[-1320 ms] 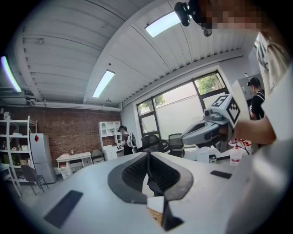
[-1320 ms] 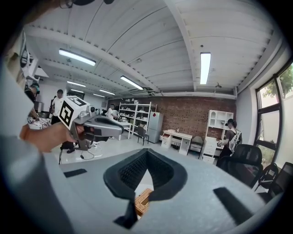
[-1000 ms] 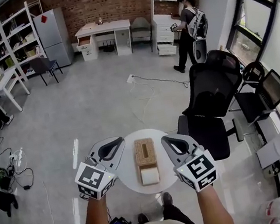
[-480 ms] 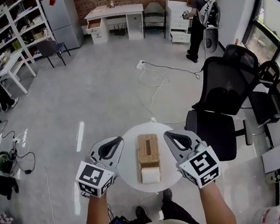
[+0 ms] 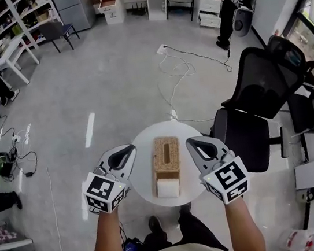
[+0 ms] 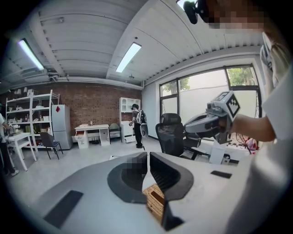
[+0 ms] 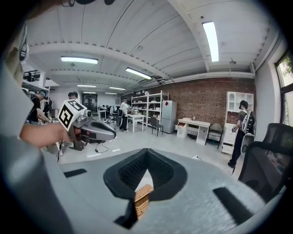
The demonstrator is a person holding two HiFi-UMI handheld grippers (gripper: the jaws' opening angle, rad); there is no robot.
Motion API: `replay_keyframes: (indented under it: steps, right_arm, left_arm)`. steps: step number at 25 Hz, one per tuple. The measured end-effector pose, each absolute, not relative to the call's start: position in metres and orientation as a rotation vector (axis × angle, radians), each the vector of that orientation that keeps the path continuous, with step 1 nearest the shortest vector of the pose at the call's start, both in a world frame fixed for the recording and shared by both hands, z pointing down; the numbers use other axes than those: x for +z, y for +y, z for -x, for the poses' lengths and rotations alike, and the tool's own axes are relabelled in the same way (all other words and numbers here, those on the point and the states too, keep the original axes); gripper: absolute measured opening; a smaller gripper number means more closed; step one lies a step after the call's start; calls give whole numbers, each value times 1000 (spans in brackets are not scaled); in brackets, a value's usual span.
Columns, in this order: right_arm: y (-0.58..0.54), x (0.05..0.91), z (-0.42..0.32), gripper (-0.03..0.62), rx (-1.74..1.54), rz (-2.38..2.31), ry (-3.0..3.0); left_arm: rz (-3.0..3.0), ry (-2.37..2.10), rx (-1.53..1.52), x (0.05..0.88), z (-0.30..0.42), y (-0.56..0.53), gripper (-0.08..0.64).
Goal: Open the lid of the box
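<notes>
Wicker box (image 5: 167,172), lid (image 5: 165,150) down, flanked by clenched, empty left gripper (image 5: 129,150) and right gripper (image 5: 190,143); jaws should part before lifting.

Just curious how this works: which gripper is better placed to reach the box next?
Right, probably, though only slightly. In the head view, the right gripper sits closer to the box than the left gripper. Both are shut, they flank the box, and neither touches it yet.
</notes>
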State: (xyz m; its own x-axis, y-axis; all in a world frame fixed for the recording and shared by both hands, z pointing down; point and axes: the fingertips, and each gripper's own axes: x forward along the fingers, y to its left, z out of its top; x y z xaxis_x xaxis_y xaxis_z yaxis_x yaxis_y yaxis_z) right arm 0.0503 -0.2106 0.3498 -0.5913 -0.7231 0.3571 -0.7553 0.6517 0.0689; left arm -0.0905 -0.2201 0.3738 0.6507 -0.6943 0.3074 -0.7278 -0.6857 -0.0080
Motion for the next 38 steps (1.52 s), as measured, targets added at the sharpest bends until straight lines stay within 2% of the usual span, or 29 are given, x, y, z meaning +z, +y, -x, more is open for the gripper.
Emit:
replay_keyframes:
  steps: [38]
  right_arm:
    - [-251, 507, -62, -8, 326, -1055, -2476]
  left_arm:
    - [-2446, -1140, 519, 575, 69, -256, 21]
